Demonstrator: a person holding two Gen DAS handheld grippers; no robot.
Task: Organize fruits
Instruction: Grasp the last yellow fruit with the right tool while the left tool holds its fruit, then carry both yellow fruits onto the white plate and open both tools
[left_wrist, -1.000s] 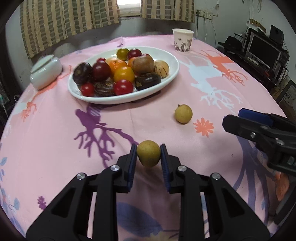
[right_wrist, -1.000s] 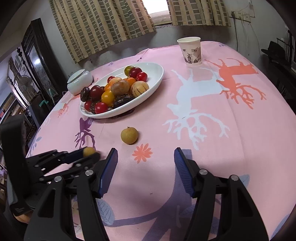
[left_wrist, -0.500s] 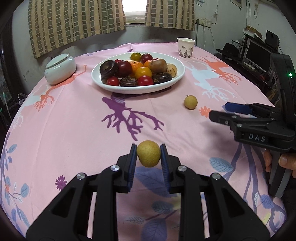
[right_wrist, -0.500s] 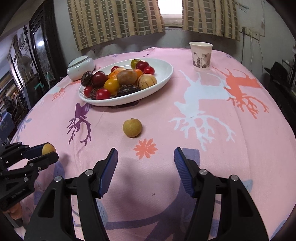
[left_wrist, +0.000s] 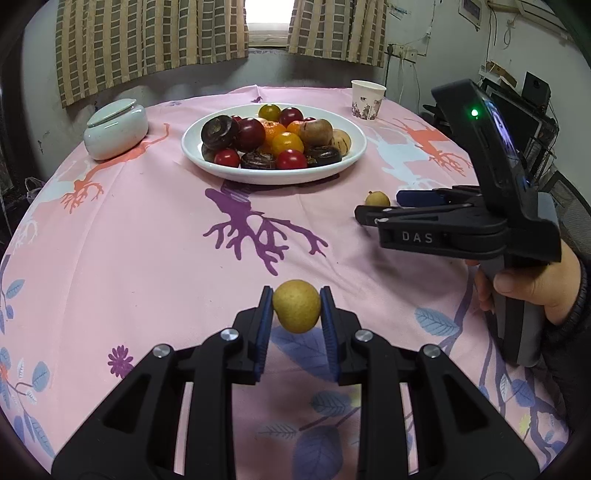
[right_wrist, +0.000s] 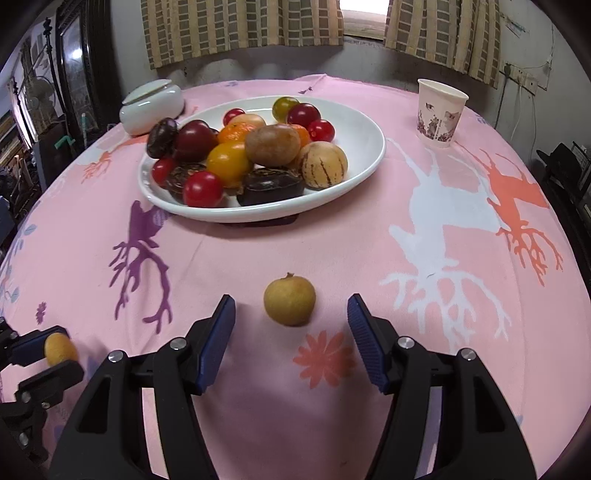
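Observation:
My left gripper (left_wrist: 296, 310) is shut on a small yellow-brown longan (left_wrist: 296, 311) and holds it above the pink tablecloth, well in front of the plate; it also shows at the lower left of the right wrist view (right_wrist: 59, 348). A second longan (right_wrist: 289, 301) lies on the cloth just ahead of my right gripper (right_wrist: 291, 325), which is open with the fruit near the gap between its blue pads; this fruit shows in the left wrist view too (left_wrist: 377, 199). A white oval plate (right_wrist: 365, 147) holds several mixed fruits.
A white lidded jar (left_wrist: 115, 130) stands left of the plate. A paper cup (right_wrist: 439, 112) stands at the back right. The round table's edge curves down on all sides. A cabinet and electronics stand beyond the table.
My left gripper has drawn back from the plate with its longan. My right gripper has moved forward to the loose longan, which now sits close between its open fingers.

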